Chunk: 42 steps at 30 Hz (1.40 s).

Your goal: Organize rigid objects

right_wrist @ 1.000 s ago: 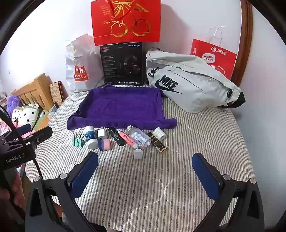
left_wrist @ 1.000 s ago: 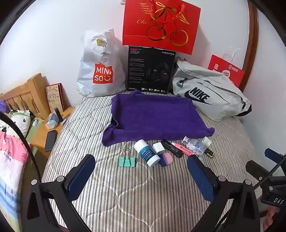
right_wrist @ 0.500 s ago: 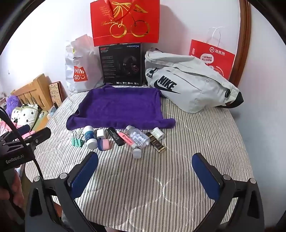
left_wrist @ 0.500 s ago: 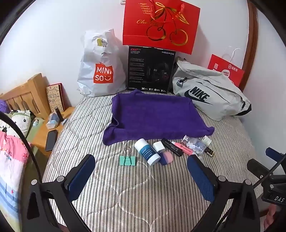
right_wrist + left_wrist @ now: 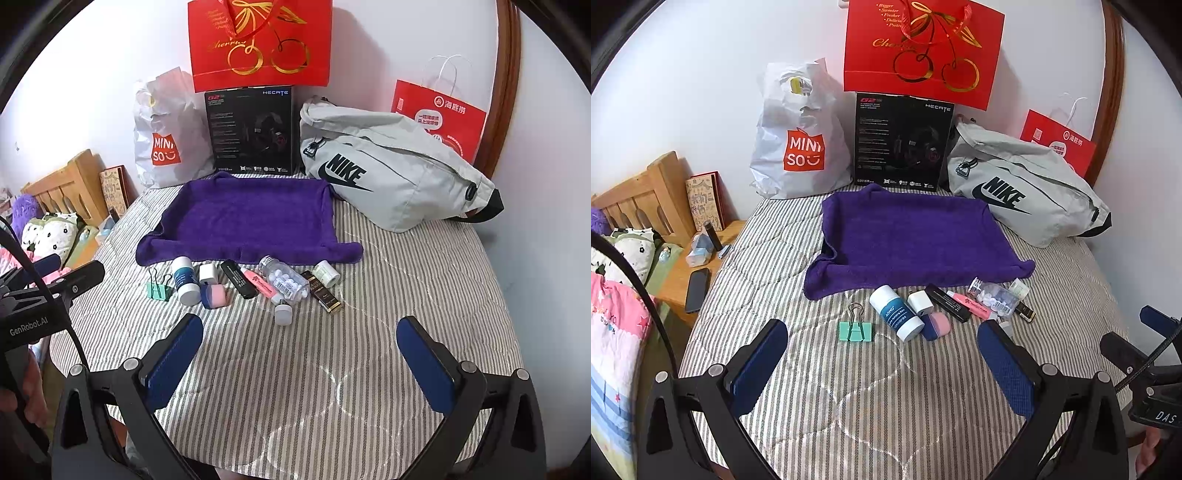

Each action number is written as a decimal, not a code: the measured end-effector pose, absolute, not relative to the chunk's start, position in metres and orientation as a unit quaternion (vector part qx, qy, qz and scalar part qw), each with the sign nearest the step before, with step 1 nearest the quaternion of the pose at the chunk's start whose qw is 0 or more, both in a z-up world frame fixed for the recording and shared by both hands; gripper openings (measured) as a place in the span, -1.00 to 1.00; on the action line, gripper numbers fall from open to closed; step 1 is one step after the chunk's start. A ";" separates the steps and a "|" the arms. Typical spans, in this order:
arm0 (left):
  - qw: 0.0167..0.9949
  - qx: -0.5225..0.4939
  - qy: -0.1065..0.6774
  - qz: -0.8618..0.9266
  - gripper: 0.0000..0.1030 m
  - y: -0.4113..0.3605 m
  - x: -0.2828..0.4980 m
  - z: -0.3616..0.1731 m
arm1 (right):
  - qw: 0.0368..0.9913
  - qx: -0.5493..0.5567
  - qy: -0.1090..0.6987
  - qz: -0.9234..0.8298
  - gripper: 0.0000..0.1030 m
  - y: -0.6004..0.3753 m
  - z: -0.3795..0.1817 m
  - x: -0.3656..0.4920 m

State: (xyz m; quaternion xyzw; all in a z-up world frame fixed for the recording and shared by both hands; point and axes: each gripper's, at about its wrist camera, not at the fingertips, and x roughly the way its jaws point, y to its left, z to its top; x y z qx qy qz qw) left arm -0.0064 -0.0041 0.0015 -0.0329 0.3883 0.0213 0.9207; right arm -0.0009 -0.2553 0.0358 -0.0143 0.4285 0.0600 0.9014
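A row of small items lies on the striped bed just in front of a purple towel (image 5: 912,236) (image 5: 251,221): a green binder clip (image 5: 855,328) (image 5: 159,290), a white and blue tube (image 5: 897,314) (image 5: 185,279), a small white box (image 5: 920,301), a pink and blue eraser (image 5: 936,325) (image 5: 214,295), a black marker (image 5: 239,278), a pink highlighter (image 5: 260,282), a clear pill bottle (image 5: 286,280) and a dark lipstick (image 5: 325,291). My left gripper (image 5: 882,354) and right gripper (image 5: 301,350) hang open over the bed, short of the row, holding nothing.
Against the wall stand a white Miniso bag (image 5: 798,136), a black headset box (image 5: 901,140), a red gift bag (image 5: 919,51) and a grey Nike bag (image 5: 391,170). A wooden bedside shelf (image 5: 679,273) with a phone lies left. Bare striped bedding (image 5: 295,387) lies under both grippers.
Both views have shifted slightly; the items sit a little farther up in the right wrist view. Nothing on the bed has moved and both grippers stay open.
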 end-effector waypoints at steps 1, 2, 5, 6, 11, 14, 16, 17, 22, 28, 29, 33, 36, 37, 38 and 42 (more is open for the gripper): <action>0.921 -0.033 0.388 0.024 1.00 -0.004 -0.007 0.001 | 0.901 -0.015 0.428 0.060 0.99 -0.255 0.036 -0.001; 0.921 -0.033 0.388 0.023 1.00 -0.003 -0.006 0.000 | 0.901 -0.015 0.428 0.060 0.99 -0.255 0.036 -0.001; 0.921 -0.033 0.388 0.023 1.00 -0.003 -0.006 0.000 | 0.902 -0.015 0.428 0.060 0.99 -0.254 0.037 -0.001; 0.921 -0.033 0.388 0.023 1.00 -0.003 -0.006 -0.001 | 0.902 -0.015 0.427 0.060 0.99 -0.254 0.037 -0.001; 0.921 -0.033 0.388 0.024 1.00 -0.003 -0.006 0.000 | 0.902 -0.015 0.427 0.059 0.99 -0.254 0.037 -0.002; 0.921 -0.034 0.388 0.024 1.00 -0.003 -0.007 -0.001 | 0.902 -0.016 0.427 0.060 0.99 -0.254 0.037 -0.002; 0.921 -0.033 0.388 0.025 1.00 -0.003 -0.007 -0.001 | 0.902 -0.017 0.426 0.060 0.99 -0.254 0.037 -0.003; 0.921 -0.033 0.388 0.024 1.00 -0.002 -0.006 -0.001 | 0.902 -0.017 0.426 0.060 0.99 -0.254 0.037 -0.003; 0.921 -0.033 0.388 0.024 1.00 -0.002 -0.006 0.000 | 0.902 -0.017 0.428 0.061 0.99 -0.254 0.039 -0.004; 0.921 -0.029 0.389 0.023 1.00 -0.003 -0.006 0.002 | 0.901 -0.017 0.429 0.060 0.99 -0.254 0.040 -0.004; 0.920 -0.029 0.390 0.022 1.00 -0.003 -0.006 0.002 | 0.901 -0.017 0.429 0.060 0.99 -0.255 0.040 -0.005; 0.920 -0.029 0.389 0.022 1.00 -0.004 -0.006 0.002 | 0.901 -0.017 0.429 0.062 0.99 -0.255 0.040 -0.005; 0.922 -0.028 0.387 0.022 1.00 -0.004 -0.008 0.002 | 0.901 -0.017 0.429 0.060 0.99 -0.255 0.039 -0.004; 0.921 -0.028 0.387 0.021 1.00 -0.004 -0.008 0.002 | 0.901 -0.017 0.430 0.060 0.99 -0.255 0.039 -0.004; 0.921 -0.028 0.388 0.021 1.00 -0.004 -0.009 0.002 | 0.901 -0.017 0.429 0.060 0.99 -0.255 0.039 -0.004; 0.921 -0.026 0.389 0.022 1.00 -0.005 -0.009 0.003 | 0.902 -0.015 0.428 0.059 0.99 -0.257 0.039 -0.005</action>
